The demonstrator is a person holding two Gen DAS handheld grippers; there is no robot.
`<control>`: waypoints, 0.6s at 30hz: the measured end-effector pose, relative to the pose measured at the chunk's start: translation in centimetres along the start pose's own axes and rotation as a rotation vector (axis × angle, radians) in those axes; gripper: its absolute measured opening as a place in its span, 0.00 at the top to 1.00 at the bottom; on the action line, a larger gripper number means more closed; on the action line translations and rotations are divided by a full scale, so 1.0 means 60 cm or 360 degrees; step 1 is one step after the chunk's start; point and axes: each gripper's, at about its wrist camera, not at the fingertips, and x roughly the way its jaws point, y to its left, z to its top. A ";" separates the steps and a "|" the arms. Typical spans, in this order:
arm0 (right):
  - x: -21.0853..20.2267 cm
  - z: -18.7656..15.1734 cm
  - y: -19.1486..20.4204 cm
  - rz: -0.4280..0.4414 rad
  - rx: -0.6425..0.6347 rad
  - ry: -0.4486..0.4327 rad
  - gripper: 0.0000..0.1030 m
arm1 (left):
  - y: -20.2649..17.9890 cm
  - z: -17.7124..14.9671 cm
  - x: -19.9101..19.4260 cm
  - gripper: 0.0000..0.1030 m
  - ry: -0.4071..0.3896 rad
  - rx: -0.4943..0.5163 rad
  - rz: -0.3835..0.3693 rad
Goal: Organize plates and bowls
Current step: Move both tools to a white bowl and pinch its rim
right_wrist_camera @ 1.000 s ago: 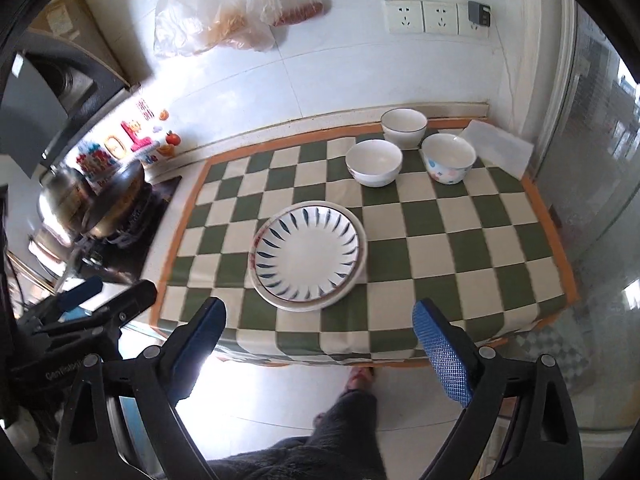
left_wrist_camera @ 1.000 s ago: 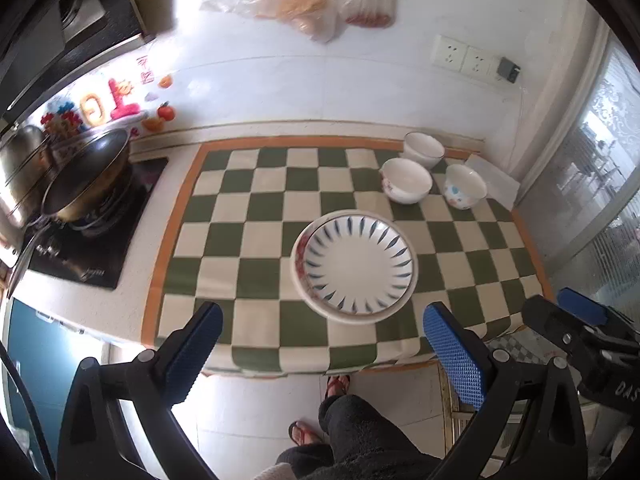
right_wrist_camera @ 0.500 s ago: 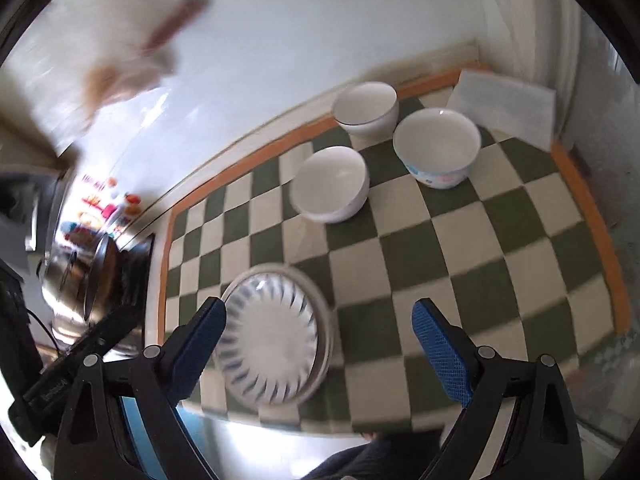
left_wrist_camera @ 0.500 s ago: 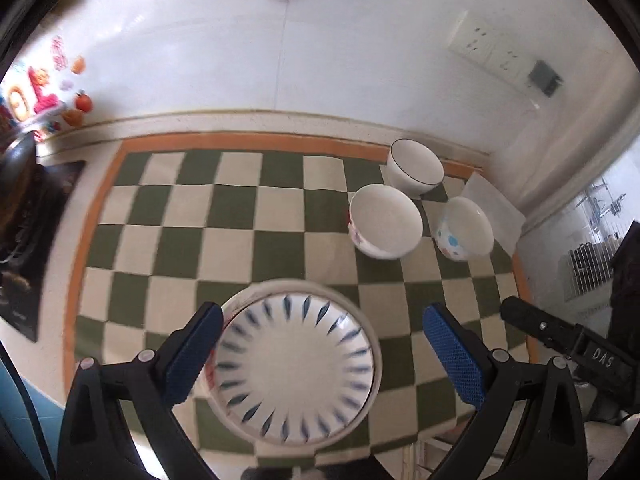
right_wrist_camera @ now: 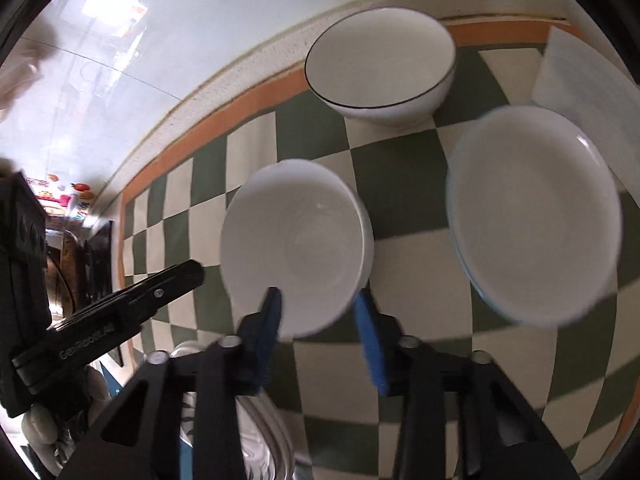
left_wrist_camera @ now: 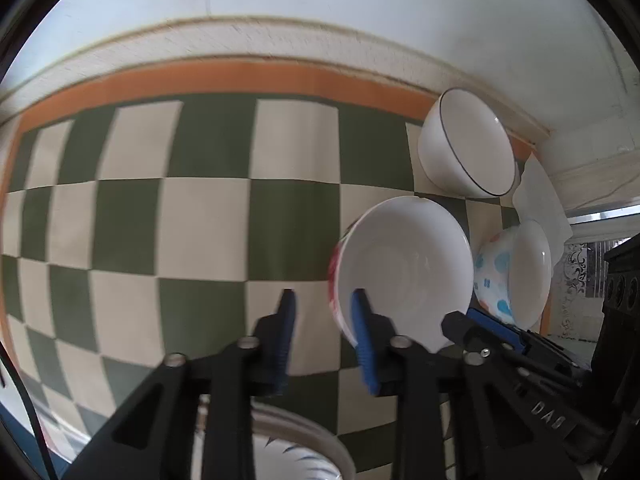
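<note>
A white bowl with red marks on its outside (left_wrist_camera: pixel 404 264) stands in the middle of three bowls on the checked cloth; it also shows in the right wrist view (right_wrist_camera: pixel 296 240). My left gripper (left_wrist_camera: pixel 322 306) straddles its left rim, jaws partly closed with a gap. My right gripper (right_wrist_camera: pixel 316 310) straddles its near right rim, also partly closed. A white bowl with a dark rim line (left_wrist_camera: pixel 466 150) (right_wrist_camera: pixel 380 64) stands behind. A blue-patterned bowl (left_wrist_camera: pixel 516 272) (right_wrist_camera: pixel 532 216) stands to the right. A blue-streaked plate (left_wrist_camera: pixel 292 456) lies under the left gripper.
The green-and-cream checked cloth (left_wrist_camera: pixel 192 220) with an orange border runs to the white wall. A white folded cloth (left_wrist_camera: pixel 540 196) (right_wrist_camera: pixel 580 64) lies at the far right corner. A stove with a pan (right_wrist_camera: pixel 76 256) is at the far left.
Both grippers have moved forward and down to the middle bowl, and their jaws have narrowed from wide open around its rim. The plate has slid under the view.
</note>
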 end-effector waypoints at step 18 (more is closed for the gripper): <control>0.064 0.034 0.014 -0.0178 -0.0024 0.0025 0.88 | -0.032 0.010 0.037 0.90 0.0114 0.0092 0.0033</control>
